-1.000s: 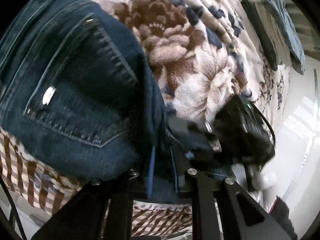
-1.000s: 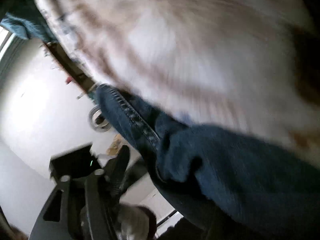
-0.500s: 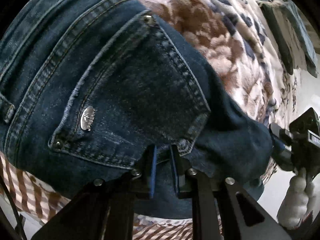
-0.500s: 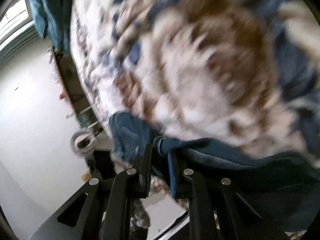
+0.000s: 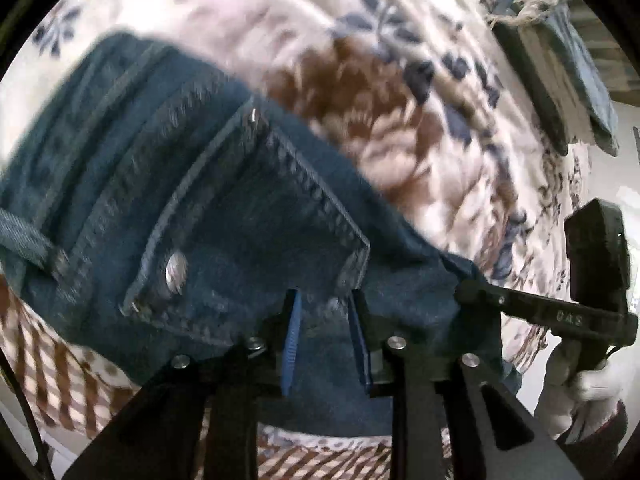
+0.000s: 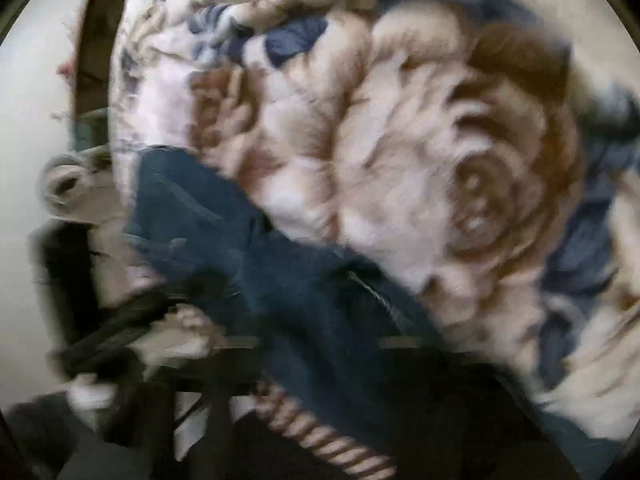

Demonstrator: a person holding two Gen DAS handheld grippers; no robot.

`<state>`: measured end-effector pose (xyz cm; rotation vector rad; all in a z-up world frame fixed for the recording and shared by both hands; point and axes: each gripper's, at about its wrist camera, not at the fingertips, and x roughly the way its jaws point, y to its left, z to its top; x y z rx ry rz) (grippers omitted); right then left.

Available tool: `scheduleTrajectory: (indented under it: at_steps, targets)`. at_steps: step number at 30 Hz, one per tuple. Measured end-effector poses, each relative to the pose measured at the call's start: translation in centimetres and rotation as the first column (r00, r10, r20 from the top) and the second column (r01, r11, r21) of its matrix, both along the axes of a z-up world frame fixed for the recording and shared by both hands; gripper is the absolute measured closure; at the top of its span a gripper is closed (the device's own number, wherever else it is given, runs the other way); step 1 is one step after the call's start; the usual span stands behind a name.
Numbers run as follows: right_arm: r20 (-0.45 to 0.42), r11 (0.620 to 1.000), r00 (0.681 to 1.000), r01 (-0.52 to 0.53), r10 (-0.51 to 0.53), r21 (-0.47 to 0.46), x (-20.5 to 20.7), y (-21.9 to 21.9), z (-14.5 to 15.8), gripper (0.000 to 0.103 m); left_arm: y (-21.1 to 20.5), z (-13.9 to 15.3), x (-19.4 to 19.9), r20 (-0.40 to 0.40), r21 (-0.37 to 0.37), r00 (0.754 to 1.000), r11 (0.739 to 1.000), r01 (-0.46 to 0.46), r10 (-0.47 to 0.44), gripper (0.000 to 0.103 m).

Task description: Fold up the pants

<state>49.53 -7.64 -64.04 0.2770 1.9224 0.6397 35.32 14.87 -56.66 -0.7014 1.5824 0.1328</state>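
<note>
On the flowered blanket (image 5: 420,92) the jeans (image 5: 208,216) lie bunched, back pocket up, from nine o'clock to centre. Left gripper (image 5: 326,332) gapes over the lower edge, gripping nothing; right gripper (image 5: 472,292), at four o'clock, pinches the denim's corner. Seemingly mid-fold: next, lay that corner flat. Raised letters on its arm look like "SAO", reversed, unsure. Pocket rivet's mark unreadable.

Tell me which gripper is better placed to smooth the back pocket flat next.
Left. The left gripper sits open right below the back pocket of the jeans. The right gripper is off at the jeans' edge.
</note>
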Motion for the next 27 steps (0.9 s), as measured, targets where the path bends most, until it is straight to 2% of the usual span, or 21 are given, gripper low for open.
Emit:
scheduleTrajectory:
  at_steps: [1, 2, 3, 4, 6, 7, 8, 9, 10, 11, 13, 16, 18, 20, 21, 22, 23, 24, 25, 26, 27]
  targets:
    - [0.033, 0.998, 0.999, 0.027, -0.025, -0.050, 0.5, -0.9, 0.0, 0.093, 0.5, 0.3, 0.3, 0.007, 0.014, 1.000, 1.000, -0.004, 0.004, 0.081]
    - [0.103, 0.991, 0.995, 0.032, -0.019, -0.129, 1.0, -2.0, 0.3, 0.093, 1.1, 0.6, 0.5, 0.018, 0.020, 1.000, 1.000, -0.012, 0.012, 0.081]
    - [0.117, 0.987, 0.993, 0.051, -0.034, -0.151, 1.3, -2.7, 0.4, 0.093, 1.8, 0.9, 0.7, 0.024, 0.033, 1.000, 0.999, -0.015, 0.014, 0.081]
    - [0.079, 0.988, 0.994, 0.091, -0.082, -0.124, 1.3, -3.6, 0.4, 0.093, 2.6, 1.5, 0.8, 0.027, 0.056, 1.000, 0.998, -0.015, 0.014, 0.081]
    - [-0.007, 0.979, 0.979, 0.205, -0.205, -0.020, 0.8, -5.7, 1.5, 0.091, 4.9, 2.9, 0.5, 0.053, 0.046, 0.998, 0.998, -0.045, 0.042, 0.081]
    - [-0.008, 0.975, 0.975, 0.223, -0.223, 0.010, 0.5, -5.8, 2.2, 0.080, 6.3, 3.7, 0.2, 0.071, 0.051, 0.995, 0.996, -0.067, 0.063, 0.081]
    - [0.005, 0.971, 0.972, 0.236, -0.237, 0.026, -0.1, -5.8, 3.1, 0.052, 7.4, 4.5, 0.0, 0.083, 0.062, 0.994, 0.995, -0.082, 0.076, 0.074]
    - [0.035, 0.964, 0.964, 0.264, -0.265, 0.035, -1.0, -5.4, 4.4, 0.037, 8.3, 4.9, -0.2, 0.089, 0.067, 0.992, 0.994, -0.091, 0.085, 0.063]
    - [0.051, 0.956, 0.955, 0.289, -0.291, 0.050, -1.7, -5.1, 5.3, 0.027, 9.4, 5.1, -0.4, 0.086, 0.083, 0.992, 0.991, -0.104, 0.097, 0.057]
    - [0.054, 0.948, 0.947, 0.313, -0.316, 0.065, -2.1, -5.2, 6.1, 0.027, 10.3, 5.1, -0.7, 0.080, 0.113, 0.991, 0.987, -0.116, 0.108, 0.051]
    - [0.024, 0.928, 0.929, 0.368, -0.370, 0.062, -4.7, -3.9, 7.0, 0.027, 11.3, 4.3, -1.0, 0.050, 0.159, 0.993, 0.981, -0.112, 0.105, 0.051]
    - [-0.077, 0.887, 0.885, 0.461, -0.459, 0.017, -9.9, -1.0, 6.0, 0.027, 11.8, 2.1, -1.2, -0.002, 0.140, 0.995, 0.985, -0.096, 0.097, 0.051]
    - [-0.191, 0.840, 0.818, 0.537, -0.542, -0.080, -15.0, -0.2, 3.4, 0.027, 12.1, 0.4, -1.1, -0.038, 0.135, 0.996, 0.988, -0.072, 0.078, 0.051]
    - [-0.272, 0.797, 0.751, 0.583, -0.602, -0.155, -18.0, -0.4, 1.1, 0.027, 11.6, -1.0, -0.8, -0.061, 0.135, 0.997, 0.990, -0.038, 0.047, 0.051]
    - [-0.312, 0.761, 0.697, 0.621, -0.645, -0.188, -19.7, -0.9, 0.2, 0.027, 11.2, -1.6, -0.7, -0.077, 0.150, 0.997, 0.989, -0.012, 0.024, 0.051]
    - [-0.344, 0.711, 0.630, 0.672, -0.696, -0.209, -21.2, -1.4, -1.0, 0.028, 10.8, -2.0, -0.6, -0.081, 0.164, 0.997, 0.986, 0.009, 0.005, 0.051]
    - [-0.360, 0.668, 0.578, 0.712, -0.732, -0.215, -22.0, -1.8, -2.0, 0.034, 10.4, -2.1, -0.5, -0.080, 0.183, 0.997, 0.983, 0.026, -0.011, 0.051]
    - [-0.359, 0.631, 0.541, 0.744, -0.761, -0.218, -22.5, -2.3, -2.5, 0.042, 9.8, -2.0, -0.3, -0.073, 0.214, 0.997, 0.976, 0.052, -0.037, 0.051]
    - [-0.347, 0.606, 0.520, 0.765, -0.781, -0.218, -22.7, -2.6, -2.7, 0.065, 9.5, -1.9, -0.2, -0.070, 0.234, 0.996, 0.969, 0.073, -0.058, 0.051]
    - [-0.323, 0.596, 0.519, 0.772, -0.792, -0.221, -22.7, -2.7, -2.9, 0.072, 8.9, -1.7, -0.1, -0.062, 0.269, 0.994, 0.957, 0.107, -0.094, 0.063]
    - [-0.308, 0.591, 0.519, 0.775, -0.797, -0.223, -22.9, -2.8, -2.9, 0.084, 8.4, -1.6, 0.0, -0.064, 0.295, 0.991, 0.947, 0.131, -0.117, 0.076]
